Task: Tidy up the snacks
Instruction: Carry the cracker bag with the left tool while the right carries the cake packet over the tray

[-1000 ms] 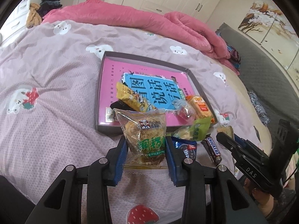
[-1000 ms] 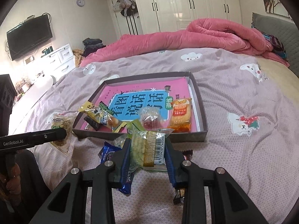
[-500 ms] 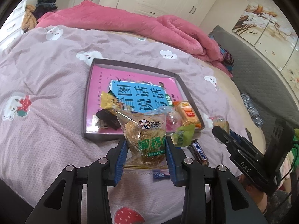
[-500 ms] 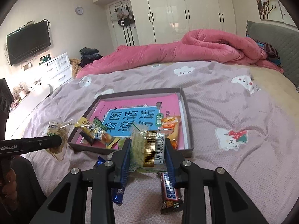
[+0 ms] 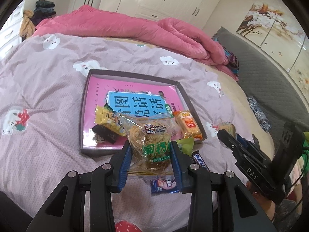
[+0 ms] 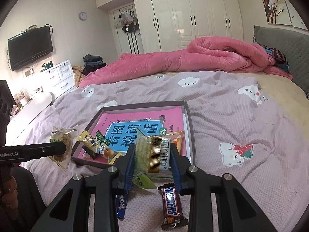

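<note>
My left gripper (image 5: 150, 150) is shut on a clear Ximaizi cake packet (image 5: 149, 137) with green lettering, held above the bed in front of the box. My right gripper (image 6: 152, 154) is shut on a clear snack packet with a barcode (image 6: 154, 154), also held up before the box. The shallow grey box (image 5: 85, 104) lies on the bed and holds a pink and blue book (image 5: 135, 100), a yellow packet (image 5: 108, 119), a dark bar (image 5: 104, 135) and an orange packet (image 5: 188, 125). The box also shows in the right wrist view (image 6: 190, 123).
On the bedspread in front of the box lie a Snickers bar (image 6: 171, 206), a blue packet (image 6: 121, 206) and a green packet (image 6: 143, 181). A rolled pink quilt (image 6: 202, 58) lies at the far side of the bed. White drawers (image 6: 59, 77) stand at left.
Both grippers have risen and pulled back from the box, each still holding its packet. The box and loose snacks on the bed look farther below.
</note>
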Action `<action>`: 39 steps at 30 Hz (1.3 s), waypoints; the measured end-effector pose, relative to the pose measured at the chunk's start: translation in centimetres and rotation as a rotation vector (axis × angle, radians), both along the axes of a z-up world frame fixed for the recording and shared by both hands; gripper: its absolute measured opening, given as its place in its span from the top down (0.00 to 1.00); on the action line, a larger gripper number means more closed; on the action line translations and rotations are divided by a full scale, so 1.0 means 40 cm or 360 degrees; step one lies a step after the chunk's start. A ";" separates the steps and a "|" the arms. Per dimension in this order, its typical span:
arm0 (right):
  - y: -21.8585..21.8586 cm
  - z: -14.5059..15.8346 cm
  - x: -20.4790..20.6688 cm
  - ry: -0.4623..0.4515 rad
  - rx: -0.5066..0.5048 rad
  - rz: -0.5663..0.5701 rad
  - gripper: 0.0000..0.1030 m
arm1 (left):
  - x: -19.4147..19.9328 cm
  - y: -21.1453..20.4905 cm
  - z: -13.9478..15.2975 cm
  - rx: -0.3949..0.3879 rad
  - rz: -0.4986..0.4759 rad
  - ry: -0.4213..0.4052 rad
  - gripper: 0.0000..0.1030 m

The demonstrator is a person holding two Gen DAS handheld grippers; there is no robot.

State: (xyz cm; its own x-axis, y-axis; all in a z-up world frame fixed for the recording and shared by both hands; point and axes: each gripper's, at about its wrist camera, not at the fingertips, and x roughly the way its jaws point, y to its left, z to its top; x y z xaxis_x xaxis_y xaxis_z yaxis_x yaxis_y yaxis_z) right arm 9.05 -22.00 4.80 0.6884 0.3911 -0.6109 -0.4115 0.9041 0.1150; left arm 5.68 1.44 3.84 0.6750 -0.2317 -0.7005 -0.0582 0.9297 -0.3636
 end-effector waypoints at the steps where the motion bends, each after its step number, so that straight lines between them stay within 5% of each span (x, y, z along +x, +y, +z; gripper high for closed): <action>1: -0.001 0.001 0.002 -0.0001 0.0003 0.0000 0.67 | 0.002 -0.004 0.002 0.0024 0.0003 -0.0003 0.61; 39: 0.009 0.017 0.112 -0.0069 0.0019 0.0004 0.67 | 0.121 -0.033 -0.004 0.0080 0.0009 0.0006 0.61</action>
State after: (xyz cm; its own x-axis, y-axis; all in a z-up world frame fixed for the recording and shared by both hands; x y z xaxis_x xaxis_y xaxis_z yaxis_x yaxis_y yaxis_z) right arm 13.52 -21.66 5.48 0.7132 0.3998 -0.5758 -0.4184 0.9018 0.1079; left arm 10.51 0.14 3.69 0.6734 -0.1922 -0.7139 -0.0652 0.9464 -0.3163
